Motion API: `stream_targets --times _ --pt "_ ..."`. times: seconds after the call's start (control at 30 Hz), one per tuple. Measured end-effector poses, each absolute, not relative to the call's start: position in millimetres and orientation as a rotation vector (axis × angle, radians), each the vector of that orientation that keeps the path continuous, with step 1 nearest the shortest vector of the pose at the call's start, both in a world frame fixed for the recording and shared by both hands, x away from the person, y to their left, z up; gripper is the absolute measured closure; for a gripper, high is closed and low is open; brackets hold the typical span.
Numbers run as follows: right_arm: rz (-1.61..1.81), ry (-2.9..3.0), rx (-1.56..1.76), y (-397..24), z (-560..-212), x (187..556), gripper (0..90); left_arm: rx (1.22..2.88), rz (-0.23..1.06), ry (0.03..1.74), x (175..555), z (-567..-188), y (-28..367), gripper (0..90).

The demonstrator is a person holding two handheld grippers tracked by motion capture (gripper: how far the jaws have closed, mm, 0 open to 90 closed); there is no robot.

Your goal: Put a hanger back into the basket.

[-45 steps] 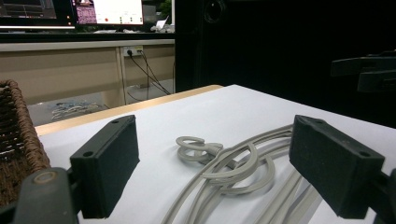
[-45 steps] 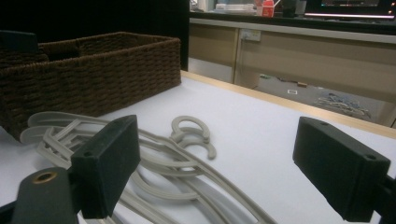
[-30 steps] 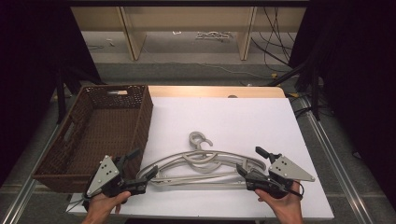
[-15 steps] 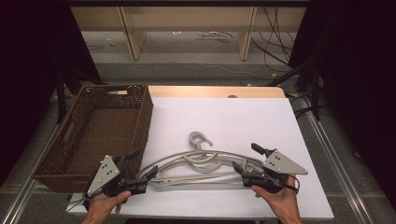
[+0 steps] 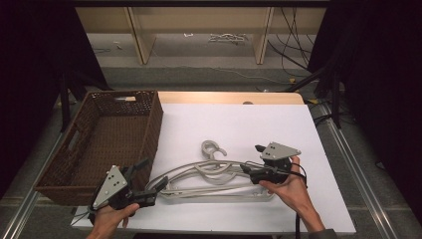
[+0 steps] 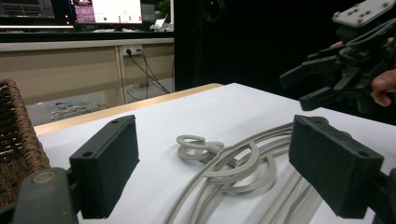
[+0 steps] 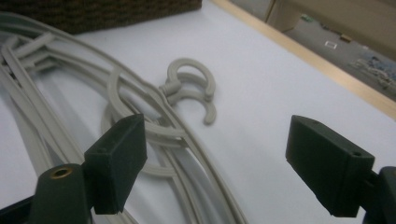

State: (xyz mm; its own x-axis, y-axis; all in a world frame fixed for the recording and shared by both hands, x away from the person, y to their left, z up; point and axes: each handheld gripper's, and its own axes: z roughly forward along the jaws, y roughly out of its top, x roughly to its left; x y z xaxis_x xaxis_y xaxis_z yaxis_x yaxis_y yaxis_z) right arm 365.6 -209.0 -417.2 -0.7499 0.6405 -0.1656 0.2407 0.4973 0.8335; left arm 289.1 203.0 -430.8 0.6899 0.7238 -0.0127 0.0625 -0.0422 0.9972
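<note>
Moved: right claw (image 5: pixel 251 162) has slid left over the hangers (image 5: pixel 214 178), jaws just narrowing, wide, gripping nothing.
Left claw (image 5: pixel 149 180): open, empty, at hangers' left end.
Hangers: stacked on white surface (image 5: pixel 278 124) beside wicker basket (image 5: pixel 107 137).

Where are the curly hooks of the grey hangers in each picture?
High view: hooks in the middle of the white table, right of the basket.
Left gripper view: hooks at centre, between the black jaws.
Right gripper view: hooks above centre.
Shared landmark: the hangers' round loops beside the hooks.
</note>
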Motion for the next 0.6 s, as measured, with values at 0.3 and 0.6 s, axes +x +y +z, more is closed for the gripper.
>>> stream_targets --times 0.3,0.6 --pt "0.971 2.481 0.668 -192 -435 394 32.8 1.543 0.599 0.668 289 -431 202 15.6" --pt "0.851 2.566 0.616 -178 -450 411 42.6 1.549 0.598 0.666 289 -432 201 15.7"
